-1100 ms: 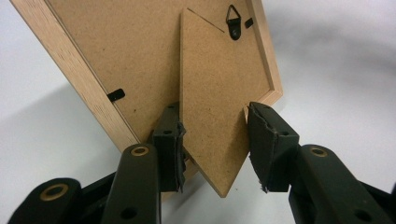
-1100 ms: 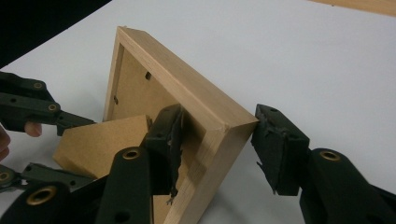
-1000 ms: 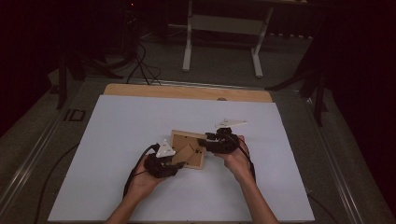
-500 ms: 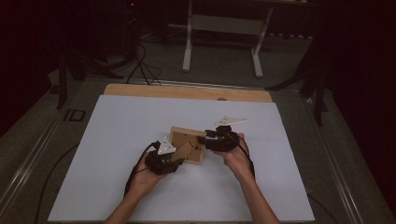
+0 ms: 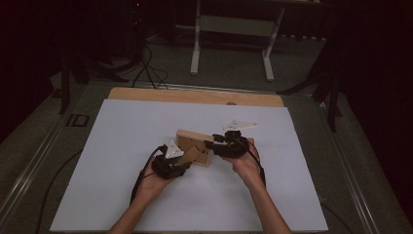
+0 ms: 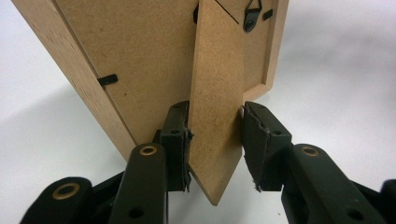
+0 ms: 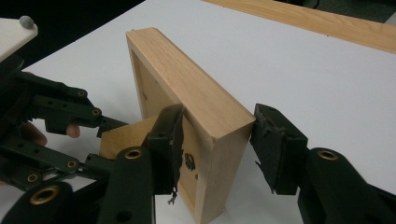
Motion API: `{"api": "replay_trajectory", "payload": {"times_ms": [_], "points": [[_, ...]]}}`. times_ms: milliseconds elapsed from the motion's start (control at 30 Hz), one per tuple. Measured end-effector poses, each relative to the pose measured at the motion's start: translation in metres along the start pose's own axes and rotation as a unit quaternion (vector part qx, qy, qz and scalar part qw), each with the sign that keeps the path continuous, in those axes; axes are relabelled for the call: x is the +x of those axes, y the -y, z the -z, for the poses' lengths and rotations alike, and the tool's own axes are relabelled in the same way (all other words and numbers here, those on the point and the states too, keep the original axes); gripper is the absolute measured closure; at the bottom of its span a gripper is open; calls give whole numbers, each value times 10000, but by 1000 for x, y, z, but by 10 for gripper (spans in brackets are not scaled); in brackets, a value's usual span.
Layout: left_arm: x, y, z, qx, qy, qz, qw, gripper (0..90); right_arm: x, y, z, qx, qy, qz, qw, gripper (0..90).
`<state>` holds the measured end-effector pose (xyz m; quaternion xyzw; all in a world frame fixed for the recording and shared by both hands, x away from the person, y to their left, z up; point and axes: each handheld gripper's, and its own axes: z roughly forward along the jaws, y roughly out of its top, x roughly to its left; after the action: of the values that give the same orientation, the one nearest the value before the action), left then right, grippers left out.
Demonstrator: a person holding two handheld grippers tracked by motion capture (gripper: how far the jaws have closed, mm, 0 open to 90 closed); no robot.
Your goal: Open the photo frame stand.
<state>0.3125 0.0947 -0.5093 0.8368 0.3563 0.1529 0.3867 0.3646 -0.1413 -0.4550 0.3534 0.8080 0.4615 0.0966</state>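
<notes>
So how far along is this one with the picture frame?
Looks done: the picture frame is tipped up on edge and its stand leg is swung away from the backing. In hand: the right tongs clamp the frame's side; the left tongs have just been closing, with the leg between them. Left: setting the frame standing free on the table.

A white sheet (image 5: pixel 146 126) covers the bench (image 5: pixel 195 96), leaving a strip of bare wood along its far edge. A wooden picture frame (image 5: pixel 191 141) stands on the sheet near the middle, with the rest of the sheet bare around it.
</notes>
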Motion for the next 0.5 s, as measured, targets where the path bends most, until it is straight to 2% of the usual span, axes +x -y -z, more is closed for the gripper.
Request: {"api": "replay_trajectory", "payload": {"times_ms": [267, 500], "points": [[0, 0, -1, 46, -39, -28, 10000, 634, 6, 0, 1, 6, 88, 188, 9998, 533], [-1, 0, 0, 32, -18, -49, 10000, 637, 10, 3, 3, -13, 46, 273, 9996, 534]]}}
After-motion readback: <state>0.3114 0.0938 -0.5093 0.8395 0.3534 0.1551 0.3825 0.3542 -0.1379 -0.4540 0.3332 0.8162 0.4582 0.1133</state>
